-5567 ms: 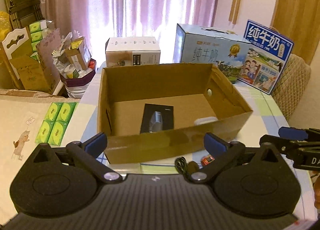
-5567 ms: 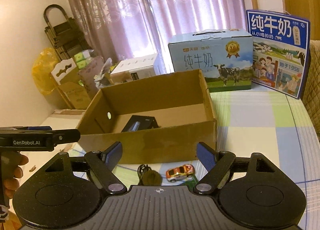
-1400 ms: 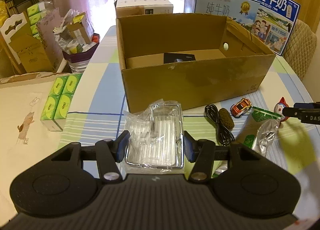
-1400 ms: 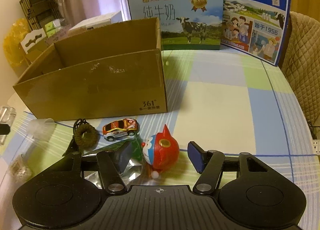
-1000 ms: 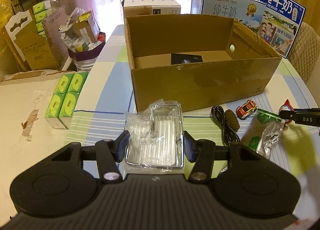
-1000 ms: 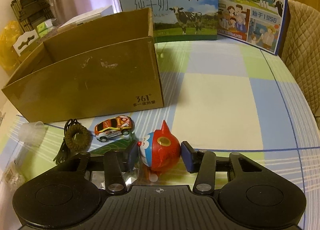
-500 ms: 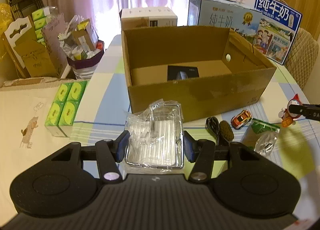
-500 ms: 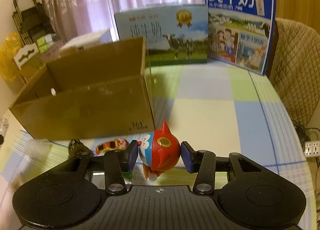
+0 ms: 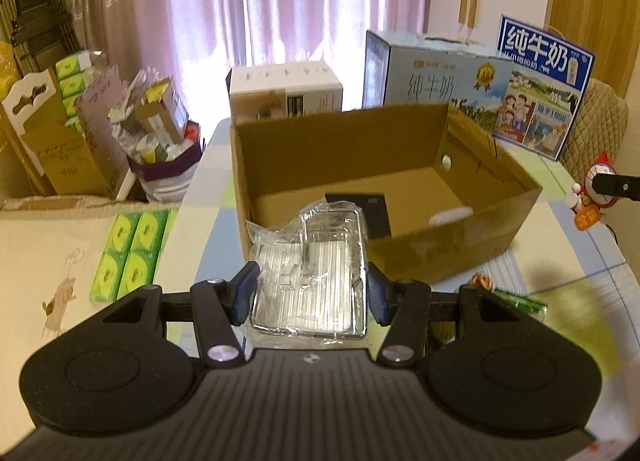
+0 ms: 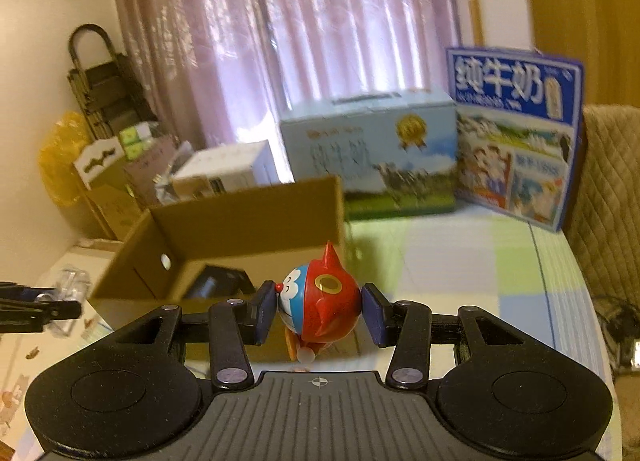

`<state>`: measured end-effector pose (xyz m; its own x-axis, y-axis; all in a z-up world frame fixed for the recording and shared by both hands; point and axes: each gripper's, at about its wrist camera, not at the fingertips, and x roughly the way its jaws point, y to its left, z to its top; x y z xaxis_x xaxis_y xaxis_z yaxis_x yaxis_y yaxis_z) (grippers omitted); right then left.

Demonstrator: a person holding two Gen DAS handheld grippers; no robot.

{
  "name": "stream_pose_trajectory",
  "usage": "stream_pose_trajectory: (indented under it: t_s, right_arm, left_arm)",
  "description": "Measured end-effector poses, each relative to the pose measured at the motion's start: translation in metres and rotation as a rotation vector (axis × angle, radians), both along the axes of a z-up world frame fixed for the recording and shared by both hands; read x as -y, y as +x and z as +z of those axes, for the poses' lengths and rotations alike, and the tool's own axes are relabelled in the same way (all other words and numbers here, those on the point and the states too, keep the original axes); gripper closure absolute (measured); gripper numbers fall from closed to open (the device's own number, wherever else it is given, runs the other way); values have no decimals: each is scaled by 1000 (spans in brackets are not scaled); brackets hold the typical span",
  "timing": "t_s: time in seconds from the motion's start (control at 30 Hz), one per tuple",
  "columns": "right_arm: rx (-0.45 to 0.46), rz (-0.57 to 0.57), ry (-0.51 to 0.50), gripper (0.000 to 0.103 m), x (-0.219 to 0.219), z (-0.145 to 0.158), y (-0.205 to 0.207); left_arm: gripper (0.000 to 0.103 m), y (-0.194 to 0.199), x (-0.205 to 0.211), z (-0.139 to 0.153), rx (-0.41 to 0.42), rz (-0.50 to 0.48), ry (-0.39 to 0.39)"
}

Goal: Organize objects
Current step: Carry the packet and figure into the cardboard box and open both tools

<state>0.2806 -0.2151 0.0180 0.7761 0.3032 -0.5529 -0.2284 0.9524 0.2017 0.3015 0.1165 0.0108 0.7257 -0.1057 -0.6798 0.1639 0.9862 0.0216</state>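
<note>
1. Left gripper (image 9: 310, 299) clamping a clear crinkled plastic blister tray (image 9: 308, 281), pads closed against both its sides, holding it in the air just short of the near wall of the open brown cardboard box (image 9: 404, 257).
2. Right gripper (image 10: 319, 317) pinching a small red-and-blue round cat figurine (image 10: 320, 307) between nearly closed pads, holding it raised at the box's right end.
3. Judging both loads ready for dropping in: lifting clear of the rim first, centring over bare floor, releasing low.
4. Going gentle on the tray; thin plastic likely flexing and slipping under squeeze.
5. Figurine round, likely rolling on release; setting down rather than dropping.
6. Avoiding the black flat pack (image 9: 374, 213) and the white object (image 9: 450, 216) already lying inside.
7. Staggering entries to avoid the two grippers colliding over the box.
8. Lying on the checked desk (image 9: 568, 297) in front of the box: a small toy car (image 9: 482, 281) and a green foil pouch (image 9: 520, 303); milk cartons (image 9: 436, 77) standing behind.
</note>
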Motion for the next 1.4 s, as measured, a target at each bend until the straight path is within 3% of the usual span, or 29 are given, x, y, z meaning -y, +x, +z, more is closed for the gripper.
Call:
stream_pose_trajectory:
  t_s: [0.43,0.97,1.4]
  right_arm:
    - [30,81,-21,60,-43,10,60]
    - [-64,79,-135,60,-63,-39,136]
    - [-101,71,-176,60,-65,-57,164]
  left_arm:
    - [52,73,18,13,11,-9,17]
    - [52,167,29,-33,-109,-20,103]
    - [50,204,39,-71,-173,-48,206]
